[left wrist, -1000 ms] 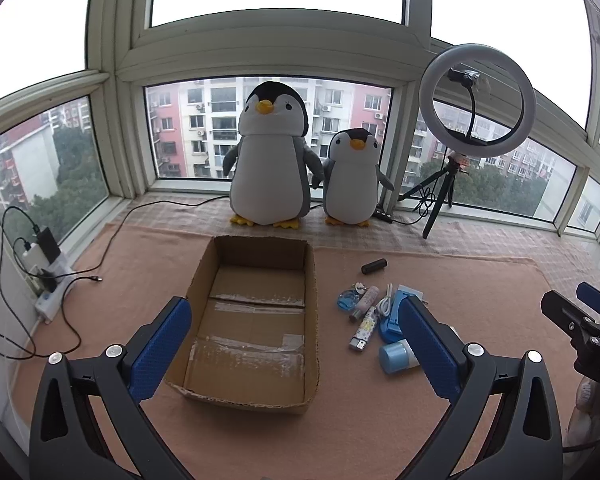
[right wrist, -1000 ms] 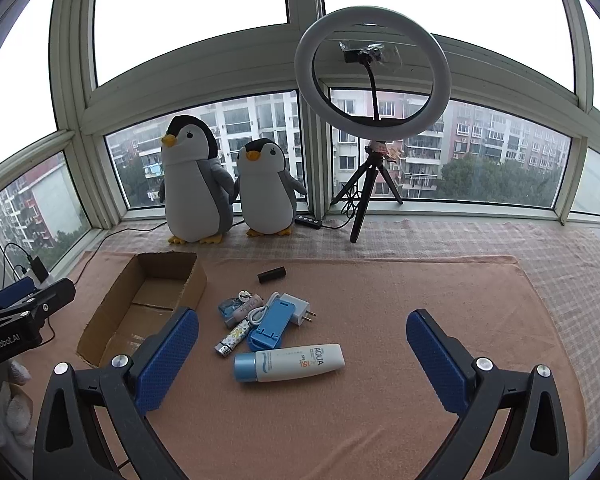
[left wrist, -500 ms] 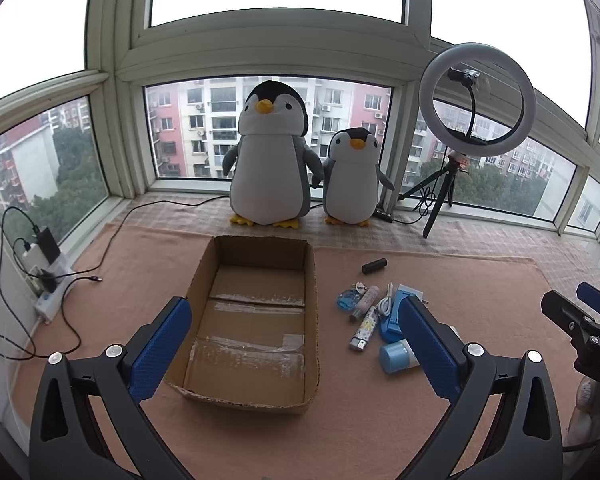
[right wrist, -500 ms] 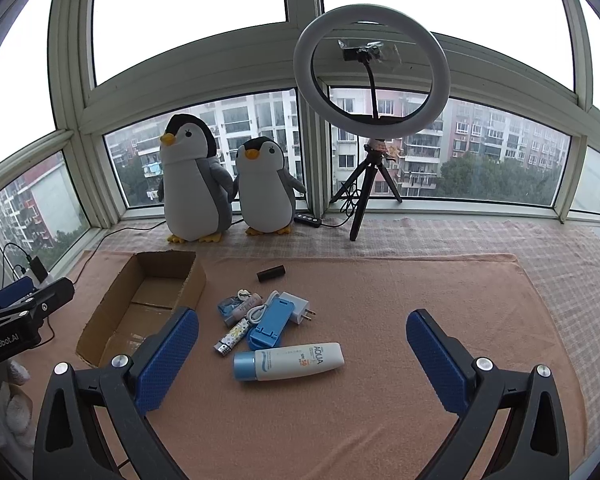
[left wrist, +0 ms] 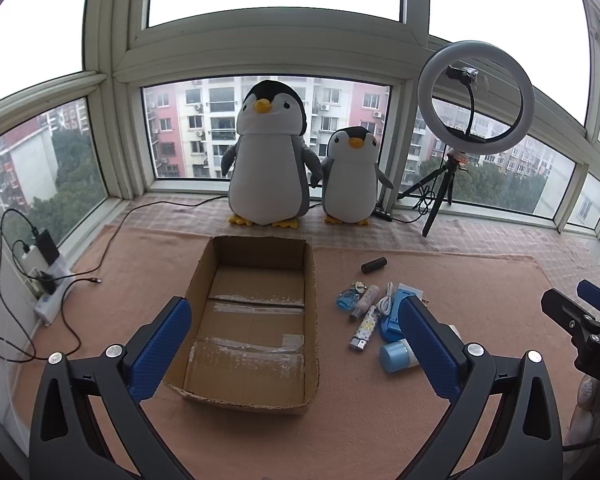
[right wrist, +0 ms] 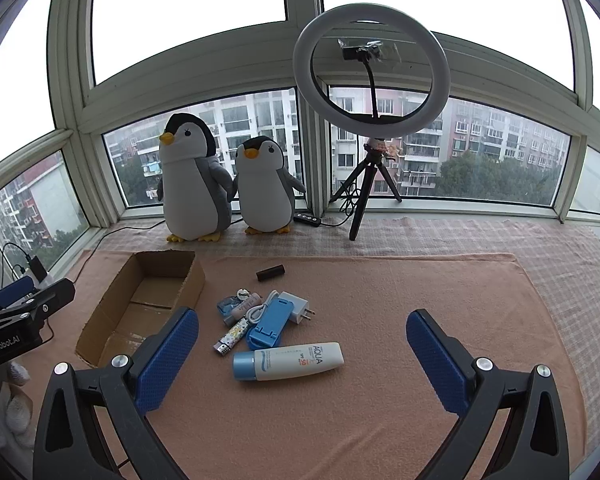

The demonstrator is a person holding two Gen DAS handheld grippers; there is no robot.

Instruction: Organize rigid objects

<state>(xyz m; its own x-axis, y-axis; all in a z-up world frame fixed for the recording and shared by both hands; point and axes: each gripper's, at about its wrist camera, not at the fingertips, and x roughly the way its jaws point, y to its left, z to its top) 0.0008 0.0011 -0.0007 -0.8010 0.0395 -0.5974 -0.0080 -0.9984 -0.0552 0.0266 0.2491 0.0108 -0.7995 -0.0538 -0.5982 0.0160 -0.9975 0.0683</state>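
Observation:
An empty cardboard box [left wrist: 256, 320] [right wrist: 140, 312] lies open on the pink mat. To its right sits a cluster: a white sunscreen tube with a blue cap [right wrist: 288, 361] [left wrist: 396, 357], a blue phone stand [right wrist: 268, 322], a white charger plug with cable [right wrist: 296, 307], a patterned lighter [right wrist: 231, 337] [left wrist: 365, 327], a small pink tube [right wrist: 244, 306] and a blue keyring piece [left wrist: 347, 299]. A black cylinder [right wrist: 271, 272] [left wrist: 373, 265] lies apart, farther back. My left gripper [left wrist: 296, 344] hangs open above the box's near end. My right gripper [right wrist: 302, 356] hangs open above the sunscreen tube, holding nothing.
Two plush penguins [left wrist: 268, 168] [right wrist: 266, 190] stand at the window behind the box. A ring light on a tripod [right wrist: 370, 120] stands at the back right. A power strip with cables [left wrist: 48, 280] lies along the left wall. Bare mat [right wrist: 420, 280] stretches to the right of the cluster.

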